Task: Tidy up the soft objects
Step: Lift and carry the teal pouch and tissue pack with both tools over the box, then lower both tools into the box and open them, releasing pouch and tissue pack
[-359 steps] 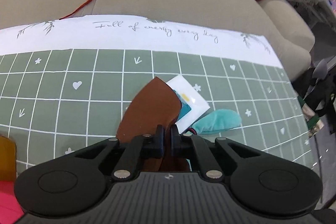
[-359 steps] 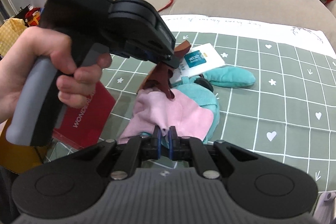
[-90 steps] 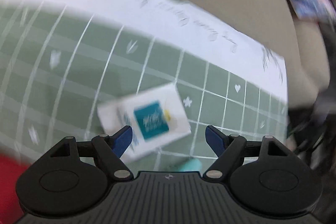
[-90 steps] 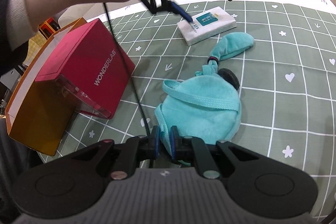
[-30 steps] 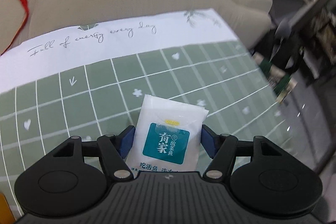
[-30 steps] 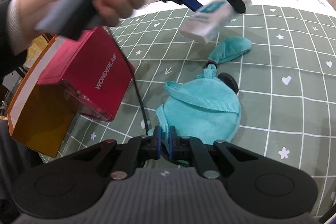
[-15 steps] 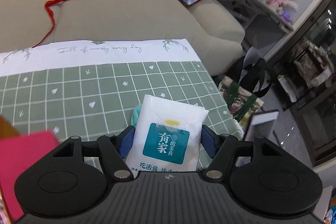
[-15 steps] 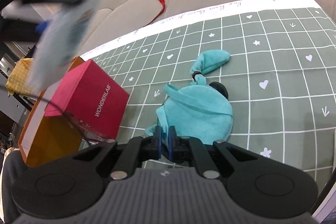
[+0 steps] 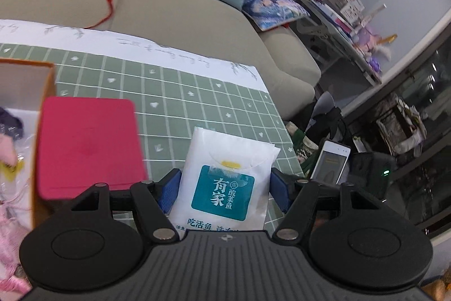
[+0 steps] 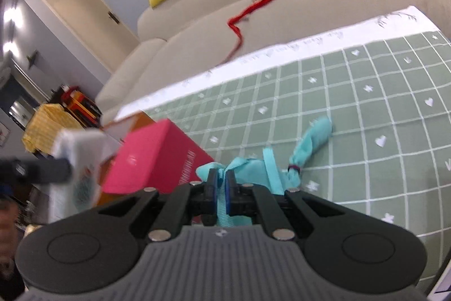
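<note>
The white tissue pack (image 9: 225, 182) looks light and squashy, best pinched across its flat sides near the middle so it neither slips nor crumples. It sits between the fingers (image 9: 169, 188) of the left gripper (image 9: 224, 189), clenched on both edges, lifted above the table (image 9: 180, 95) beside the red box (image 9: 87, 145). The right gripper (image 10: 221, 189) is clamped on the strap of the limp teal plush pouch (image 10: 310, 143), which trails onto the table.

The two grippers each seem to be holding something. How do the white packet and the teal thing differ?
The tissue packet is white, flat and printed with a teal label; the teal plush pouch is plain soft fabric with straps. The left gripper holds the packet across its width, fingers set wide; the right gripper pinches only the pouch's strap, fingers nearly together. Both are soft items, each gripped.
</note>
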A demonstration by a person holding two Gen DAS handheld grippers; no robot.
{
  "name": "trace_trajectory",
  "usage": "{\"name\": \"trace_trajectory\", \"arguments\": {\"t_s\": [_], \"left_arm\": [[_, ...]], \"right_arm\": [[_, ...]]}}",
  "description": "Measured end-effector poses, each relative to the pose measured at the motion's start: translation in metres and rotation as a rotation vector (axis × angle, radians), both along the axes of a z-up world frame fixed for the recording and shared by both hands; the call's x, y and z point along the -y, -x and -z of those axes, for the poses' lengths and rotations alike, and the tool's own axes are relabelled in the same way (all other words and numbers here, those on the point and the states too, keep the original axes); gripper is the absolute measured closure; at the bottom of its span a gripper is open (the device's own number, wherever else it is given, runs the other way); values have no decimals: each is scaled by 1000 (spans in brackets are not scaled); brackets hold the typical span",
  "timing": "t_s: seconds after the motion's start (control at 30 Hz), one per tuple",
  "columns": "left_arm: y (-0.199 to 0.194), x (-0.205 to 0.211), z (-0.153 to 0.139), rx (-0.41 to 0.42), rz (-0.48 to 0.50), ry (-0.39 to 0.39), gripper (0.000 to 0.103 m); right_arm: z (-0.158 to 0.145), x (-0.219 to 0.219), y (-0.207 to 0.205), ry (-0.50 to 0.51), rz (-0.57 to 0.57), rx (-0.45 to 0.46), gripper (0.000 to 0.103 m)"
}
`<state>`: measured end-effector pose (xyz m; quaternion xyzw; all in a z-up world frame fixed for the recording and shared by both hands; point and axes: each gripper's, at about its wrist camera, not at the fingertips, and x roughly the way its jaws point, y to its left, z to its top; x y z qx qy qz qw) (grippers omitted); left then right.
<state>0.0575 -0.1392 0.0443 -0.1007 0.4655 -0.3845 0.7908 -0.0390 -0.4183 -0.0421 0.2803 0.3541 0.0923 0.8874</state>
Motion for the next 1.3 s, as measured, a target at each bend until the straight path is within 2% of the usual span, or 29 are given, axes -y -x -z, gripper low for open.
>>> {"name": "trace_trajectory", "arguments": {"t_s": [0.23,0.37,0.6,0.83,0.97,1.03,1.3], "left_arm": [[-3,-44,-18,32,-87,45,26],[-3,-68,-34,63,-131,57,26],[-3,-111,-60,118,-204,64,26],[-10,-155,-70,150,-304,17,26],[-16,-182,-61,145,-369,-16,26],[-18,-194,-51,133,-395,-31,26],[-35,-221,5,67,-451,-133,26]], "right_arm": [[-43,-15,5,-53,-25,108,101],[-76,-32,2,-36,-58,171,101],[-135,-90,-15,48,-159,280,101],[-173,-164,-49,74,-318,346,101],[-175,-210,-73,101,-398,329,101],[-169,-228,-86,124,-403,306,101],[-115,-298,-127,392,-422,139,101]]}}
